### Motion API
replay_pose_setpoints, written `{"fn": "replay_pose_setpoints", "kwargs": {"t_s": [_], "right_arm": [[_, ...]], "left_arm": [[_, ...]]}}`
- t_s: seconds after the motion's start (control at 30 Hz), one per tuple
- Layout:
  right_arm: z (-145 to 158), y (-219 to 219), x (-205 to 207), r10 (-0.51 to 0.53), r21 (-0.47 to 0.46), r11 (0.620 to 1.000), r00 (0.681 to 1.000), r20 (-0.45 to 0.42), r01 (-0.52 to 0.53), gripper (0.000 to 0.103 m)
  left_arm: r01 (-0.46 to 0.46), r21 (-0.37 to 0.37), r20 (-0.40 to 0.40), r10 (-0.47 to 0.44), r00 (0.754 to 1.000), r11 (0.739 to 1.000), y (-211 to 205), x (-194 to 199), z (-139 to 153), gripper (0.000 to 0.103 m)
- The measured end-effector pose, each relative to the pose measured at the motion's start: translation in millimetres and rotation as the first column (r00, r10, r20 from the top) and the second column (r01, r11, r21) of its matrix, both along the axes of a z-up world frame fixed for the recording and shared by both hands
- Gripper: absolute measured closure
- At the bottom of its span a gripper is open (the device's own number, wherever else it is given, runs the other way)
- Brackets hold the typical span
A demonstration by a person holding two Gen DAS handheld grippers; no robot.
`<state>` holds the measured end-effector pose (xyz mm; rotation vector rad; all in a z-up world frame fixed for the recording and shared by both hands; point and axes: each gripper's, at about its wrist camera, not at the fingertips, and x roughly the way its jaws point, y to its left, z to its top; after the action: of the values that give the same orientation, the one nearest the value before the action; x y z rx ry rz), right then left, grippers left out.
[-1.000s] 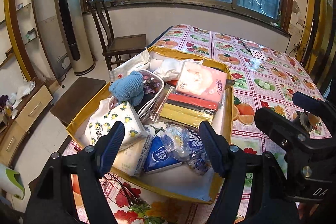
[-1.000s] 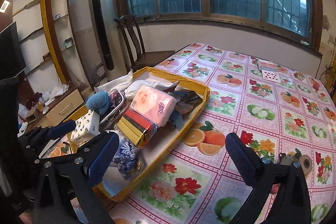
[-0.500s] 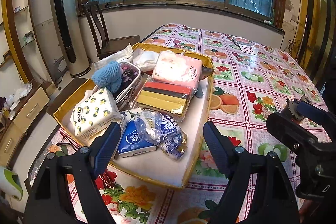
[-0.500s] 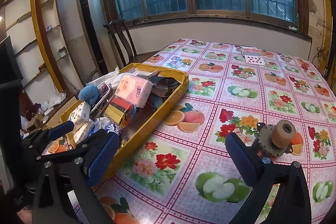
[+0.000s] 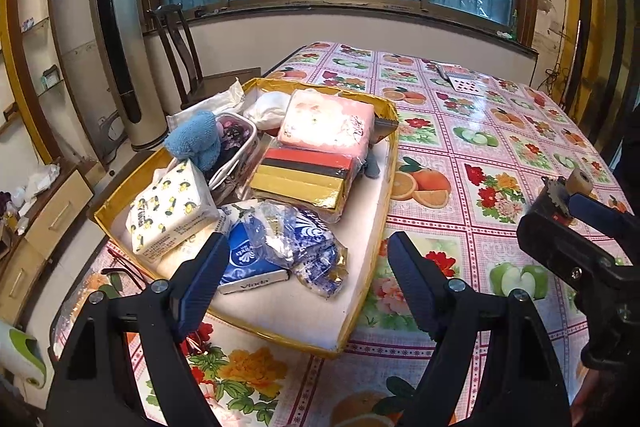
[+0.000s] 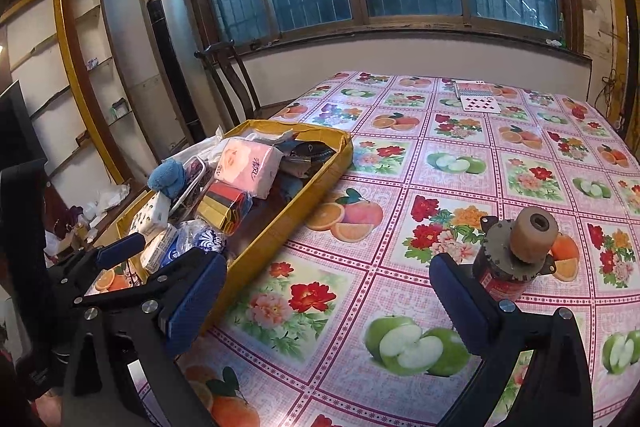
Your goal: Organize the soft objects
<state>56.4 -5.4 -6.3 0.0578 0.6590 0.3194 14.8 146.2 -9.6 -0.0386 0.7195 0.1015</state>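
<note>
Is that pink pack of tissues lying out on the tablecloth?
No, the pink pack of tissues sits inside the yellow tray, resting on top of a red, black and gold packet.

A glossy vinyl tablecloth (image 6: 460,163) printed with fruit and flowers covers the bench. Ahead of the left jaws, a cardboard tray (image 5: 384,195) has shiny gold walls and a matt white floor. Inside lie tissue packs (image 5: 328,123) in slick plastic wrap, a fuzzy blue knitted cloth (image 5: 196,141), and crinkled clear plastic bags (image 5: 296,243). The jaw pads (image 6: 196,299) look matt blue and rubbery on black plastic frames.
</note>
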Motion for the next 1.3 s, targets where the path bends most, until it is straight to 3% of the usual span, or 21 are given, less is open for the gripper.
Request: {"fn": "replay_pose_setpoints", "kwargs": {"t_s": [0.17, 0.23, 0.3, 0.43, 0.6, 0.7, 0.87, 1.3], "right_arm": [[-2.9, -2.2, -1.1, 0.000, 0.007, 1.000, 1.000, -0.004, 0.000, 0.001], [-4.1, -2.0, -1.0, 0.002, 0.010, 1.000, 1.000, -0.007, -0.002, 0.001], [-5.2, -1.7, -0.9, 0.004, 0.015, 1.000, 1.000, -0.009, -0.004, 0.001], [-4.6, -2.9, -3.7, 0.007, 0.026, 1.000, 1.000, 0.007, -0.007, 0.001], [-2.7, -6.8, -4.4, 0.001, 0.033, 0.999, 1.000, 0.013, -0.001, 0.001], [-4.3, -9.1, -3.6, -0.001, 0.039, 0.999, 1.000, 0.006, 0.001, 0.001], [-7.1, -11.0, -3.4, -0.004, 0.043, 0.999, 1.000, 0.000, 0.004, 0.001], [-7.6, -16.4, -5.2, -0.008, 0.072, 0.997, 1.000, -0.003, 0.008, 0.001]], "left_arm": [[0.059, -0.071, -0.034, -0.062, 0.998, 0.996, 0.8, 2.1, -2.7, 0.016], [0.108, -0.128, -0.058, -0.116, 0.992, 0.986, -0.1, 3.6, -5.2, 0.007], [0.131, -0.152, -0.068, -0.142, 0.988, 0.980, -1.9, 1.9, -6.4, 0.006], [0.113, -0.041, -0.080, -0.116, 0.990, 0.993, -11.5, -1.4, -6.2, 0.006], [0.096, -0.004, -0.080, -0.096, 0.992, 0.995, -11.9, -1.9, -4.8, 0.006], [0.096, -0.025, -0.096, -0.098, 0.991, 0.995, -8.9, 0.9, -5.4, 0.006], [0.094, -0.001, -0.086, -0.094, 0.992, 0.996, -10.7, 1.0, -4.7, 0.006], [0.148, -0.096, -0.039, -0.152, 0.988, 0.984, -6.1, 1.8, 2.8, 0.006]]}}
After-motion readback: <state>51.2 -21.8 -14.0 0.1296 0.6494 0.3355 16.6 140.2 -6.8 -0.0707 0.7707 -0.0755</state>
